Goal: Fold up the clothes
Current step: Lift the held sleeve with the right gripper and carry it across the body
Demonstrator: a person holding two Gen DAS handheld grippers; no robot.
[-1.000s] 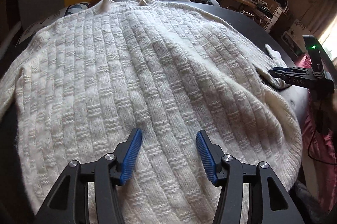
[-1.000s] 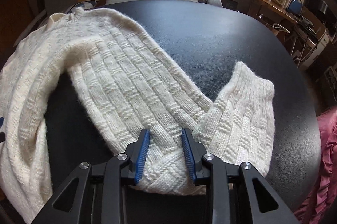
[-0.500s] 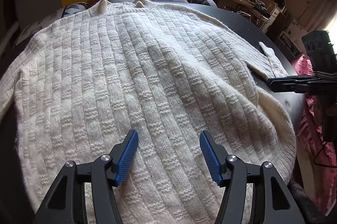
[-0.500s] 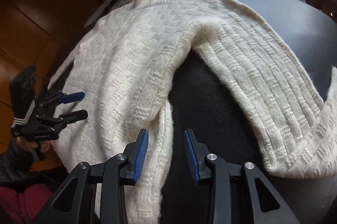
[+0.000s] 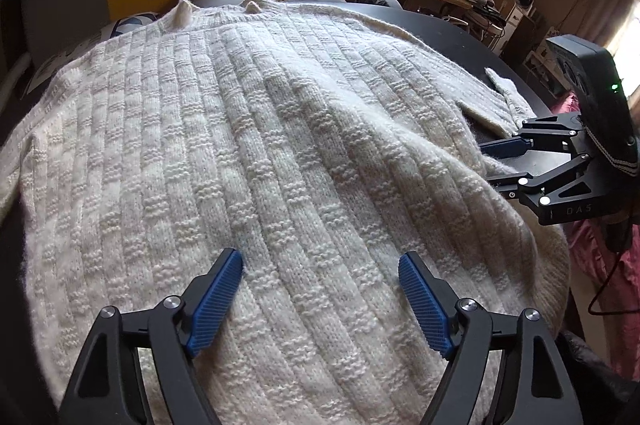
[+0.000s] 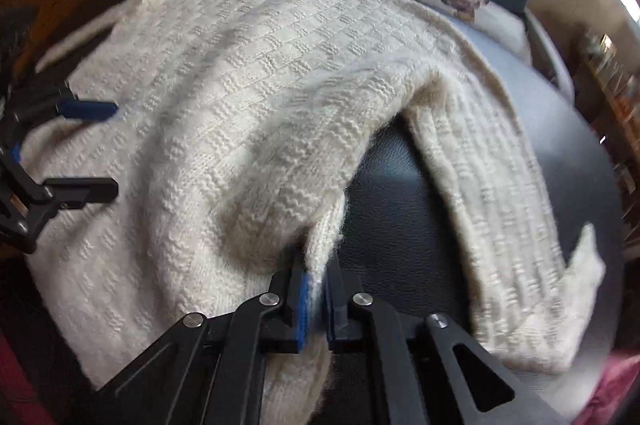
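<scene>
— While the right gripper [image 6: 316, 299] pinches the side edge of that cream chunky-knit sweater [image 5: 248, 161], spread over the dark round table [image 6: 404, 193], could it slip?

— Maybe; thin bite. Left gripper [image 5: 320, 299], bottom centre, has just opened wide, holding nothing, so the body may drag.

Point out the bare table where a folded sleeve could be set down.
Bare dark table shows in the pocket between the sweater body's side edge and its sleeve, and beyond that sleeve toward the table's far right edge. The sweater blankets everything else, left edge included.
</scene>
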